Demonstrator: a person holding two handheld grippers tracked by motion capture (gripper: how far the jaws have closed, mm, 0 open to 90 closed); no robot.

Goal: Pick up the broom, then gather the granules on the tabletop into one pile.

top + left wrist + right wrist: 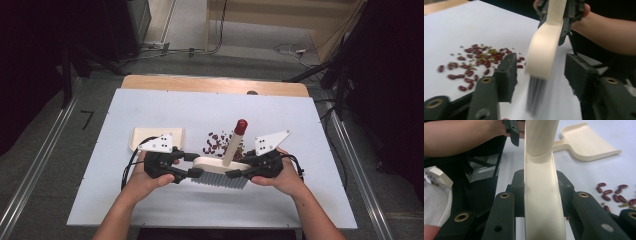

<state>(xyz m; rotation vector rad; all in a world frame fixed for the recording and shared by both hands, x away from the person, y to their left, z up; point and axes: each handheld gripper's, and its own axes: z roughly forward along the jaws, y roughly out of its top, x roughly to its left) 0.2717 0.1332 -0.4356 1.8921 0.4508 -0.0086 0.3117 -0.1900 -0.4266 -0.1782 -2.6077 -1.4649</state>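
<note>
A cream hand brush (220, 167) with grey bristles and a red-capped handle (241, 126) stands on the white table between both grippers. My right gripper (239, 167) is shut on one end of the brush body (541, 202), its pads pressing both sides. My left gripper (195, 165) is open around the other end, and the brush (544, 50) sits between its jaws with a gap on each side. Red beans (218, 144) lie scattered just behind the brush. A cream dustpan (150, 136) rests flat behind my left hand.
The white tabletop (150, 200) ends in a wooden strip at the far side. The floor around it has metal rails, with cables and dark stands beyond. The beans (474, 62) spread out to the left of my left gripper's jaws.
</note>
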